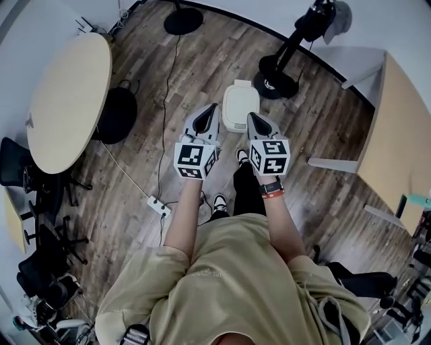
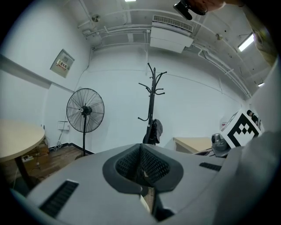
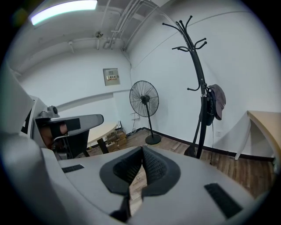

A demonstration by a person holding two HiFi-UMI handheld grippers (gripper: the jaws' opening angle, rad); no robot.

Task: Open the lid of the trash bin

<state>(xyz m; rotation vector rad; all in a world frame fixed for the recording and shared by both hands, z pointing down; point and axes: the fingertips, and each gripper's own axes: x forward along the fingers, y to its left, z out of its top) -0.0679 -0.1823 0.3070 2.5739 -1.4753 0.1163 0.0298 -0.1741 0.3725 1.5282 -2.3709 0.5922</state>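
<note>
The white trash bin (image 1: 239,106) stands on the wooden floor just ahead of the person's feet, and its lid lies flat and closed. Both grippers are held up in front of the body, above the bin and apart from it. My left gripper (image 1: 214,109) points at the bin's left edge, my right gripper (image 1: 250,117) at its right edge. In the left gripper view the jaws (image 2: 140,148) meet with nothing between them. The right gripper (image 3: 142,150) is shut and empty too. Neither gripper view shows the bin plainly.
A round table (image 1: 67,94) stands at the left, a desk (image 1: 397,141) at the right. A coat rack base (image 1: 279,77) sits behind the bin, a fan base (image 1: 183,20) farther back. A cable and power strip (image 1: 158,205) lie on the floor at the left.
</note>
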